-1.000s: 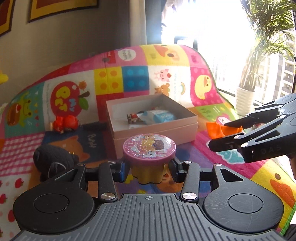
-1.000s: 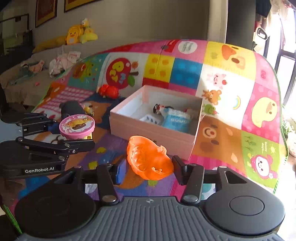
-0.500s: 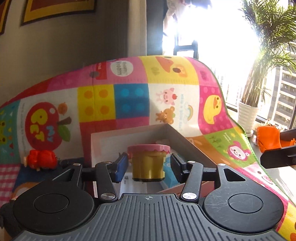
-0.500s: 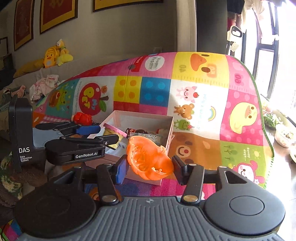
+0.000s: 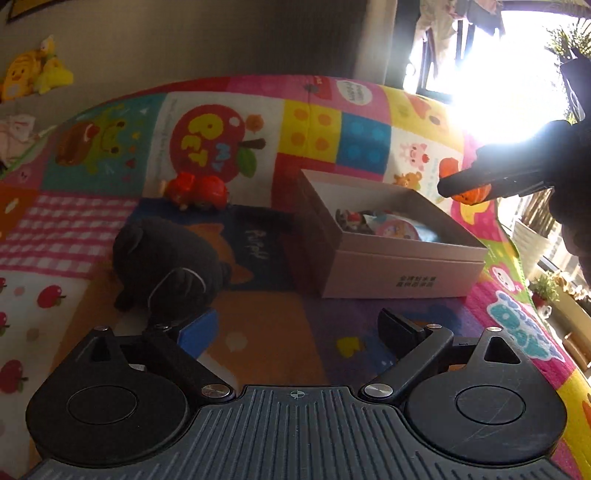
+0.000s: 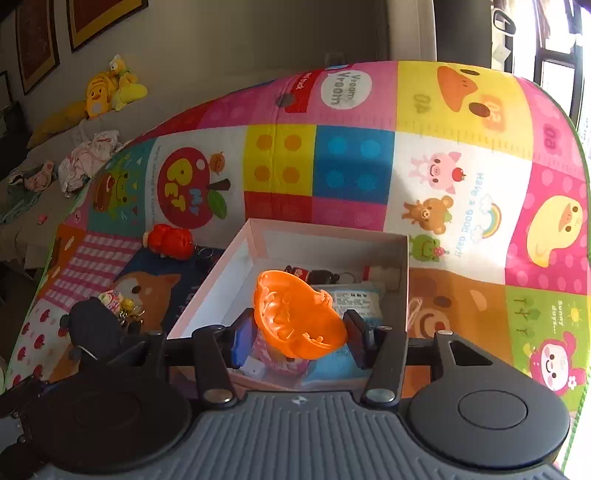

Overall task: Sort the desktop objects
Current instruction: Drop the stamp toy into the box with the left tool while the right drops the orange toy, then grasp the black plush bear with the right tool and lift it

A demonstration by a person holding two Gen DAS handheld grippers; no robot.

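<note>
Grey wall (image 6: 229,44), framed pictures (image 6: 99,18), glaring window (image 5: 498,74) (overexposed), potted plant (image 5: 528,236)

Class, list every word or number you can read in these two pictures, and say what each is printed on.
"MY PET": apple on the mat
"Vroom Vroom": white circle on the mat
"Have a good day!": mat
"Sunny days...": mat
"04": yellow square
Print on the box and on the packet: too small to read.

Box (image 5: 402,275) on mat (image 5: 266,325); plush (image 5: 166,258) left; keychain toy (image 5: 195,190) behind plush.
</note>
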